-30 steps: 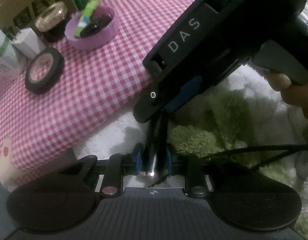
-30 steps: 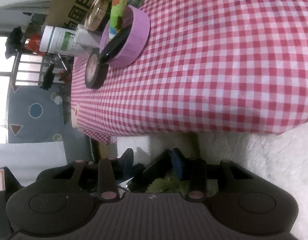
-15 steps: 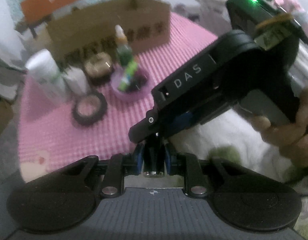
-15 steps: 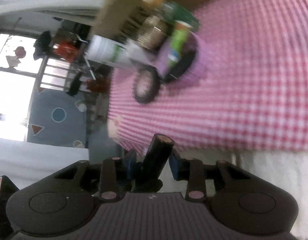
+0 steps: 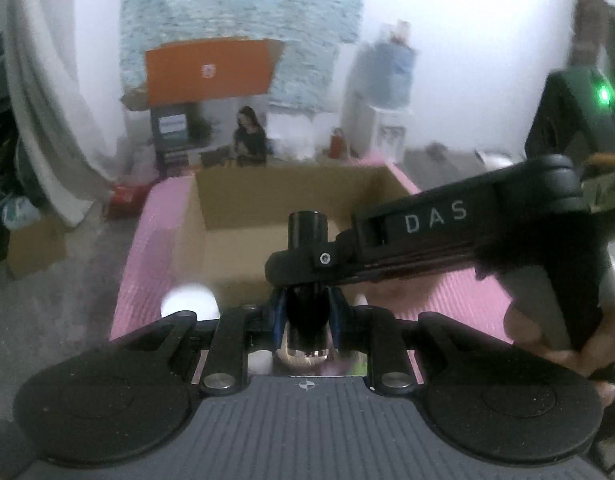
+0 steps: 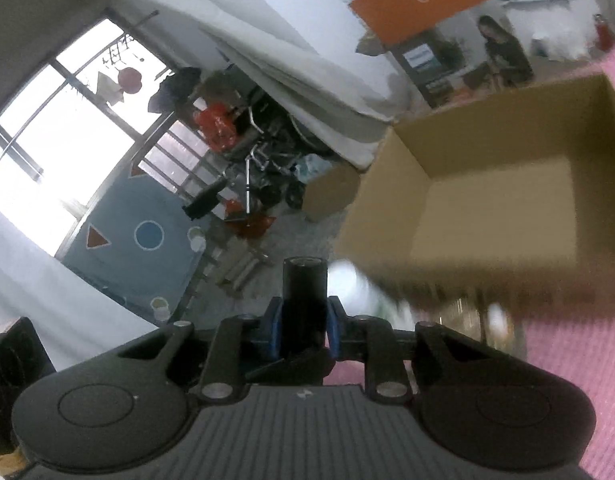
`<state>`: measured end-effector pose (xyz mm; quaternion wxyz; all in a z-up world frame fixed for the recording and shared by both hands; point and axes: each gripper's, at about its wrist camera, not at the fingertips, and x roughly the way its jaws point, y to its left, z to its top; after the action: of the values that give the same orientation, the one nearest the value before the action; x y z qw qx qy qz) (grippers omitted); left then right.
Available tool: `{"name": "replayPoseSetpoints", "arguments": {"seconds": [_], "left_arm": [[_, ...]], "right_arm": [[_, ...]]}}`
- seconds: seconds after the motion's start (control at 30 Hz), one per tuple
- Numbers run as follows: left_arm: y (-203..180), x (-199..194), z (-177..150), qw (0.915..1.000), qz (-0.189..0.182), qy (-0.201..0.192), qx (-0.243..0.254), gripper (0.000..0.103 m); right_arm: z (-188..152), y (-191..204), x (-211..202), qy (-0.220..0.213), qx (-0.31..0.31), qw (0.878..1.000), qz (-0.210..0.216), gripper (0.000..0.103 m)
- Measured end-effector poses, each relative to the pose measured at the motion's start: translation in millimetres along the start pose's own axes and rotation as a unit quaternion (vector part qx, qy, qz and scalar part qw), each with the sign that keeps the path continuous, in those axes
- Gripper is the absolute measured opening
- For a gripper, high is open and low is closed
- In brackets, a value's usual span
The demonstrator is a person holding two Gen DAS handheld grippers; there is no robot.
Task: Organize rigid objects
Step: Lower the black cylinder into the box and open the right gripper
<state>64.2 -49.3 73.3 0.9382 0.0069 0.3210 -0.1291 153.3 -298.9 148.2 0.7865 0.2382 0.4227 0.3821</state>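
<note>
Since a second ago both views have swung up from the checked cloth to an open cardboard box [image 5: 235, 216], and the right gripper [image 6: 305, 330], whose jaws have just been closing, now clamps the black cylinder [image 6: 305, 292]. That cylinder runs lengthwise through both claws, the left gripper [image 5: 307, 320] pinching its near end. "DAS" is printed on the right gripper's body.

Your left wrist camera looks forward and a little down, close over the open cardboard box [image 5: 235, 216] on the pink cloth [image 5: 459, 300]. Your right wrist camera looks at this same box [image 6: 495, 208] from its left side, with the picture rolled. Both views share the orange board [image 5: 209, 72] far behind.
</note>
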Motion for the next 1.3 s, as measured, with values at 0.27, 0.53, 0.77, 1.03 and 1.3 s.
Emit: {"name": "replayPoseSetpoints", "arguments": {"seconds": [0.27,0.53,0.77,1.03,1.3], "left_arm": [[47,66,58,0.9969,0.011,0.061,-0.049,0.021],[71,140,64,0.9861,0.048,0.153,-0.045,0.021],[64,138,62,0.9861,0.064,0.153,-0.006,0.027],[63,109,68,0.9921,0.051,0.113,-0.022,0.055],[58,54,70,0.9966,0.041,0.044,-0.056,0.067]], "right_arm": [[101,-39,77,0.083,0.044,0.996,-0.015,0.024],[137,-91,160,0.18,0.086,0.978,-0.056,0.024],[134,-121,213,0.244,0.073,0.96,-0.116,0.025],[147,-122,215,0.208,0.064,0.967,-0.133,0.042],[162,-109,152,0.133,0.071,0.982,-0.114,0.05]]}}
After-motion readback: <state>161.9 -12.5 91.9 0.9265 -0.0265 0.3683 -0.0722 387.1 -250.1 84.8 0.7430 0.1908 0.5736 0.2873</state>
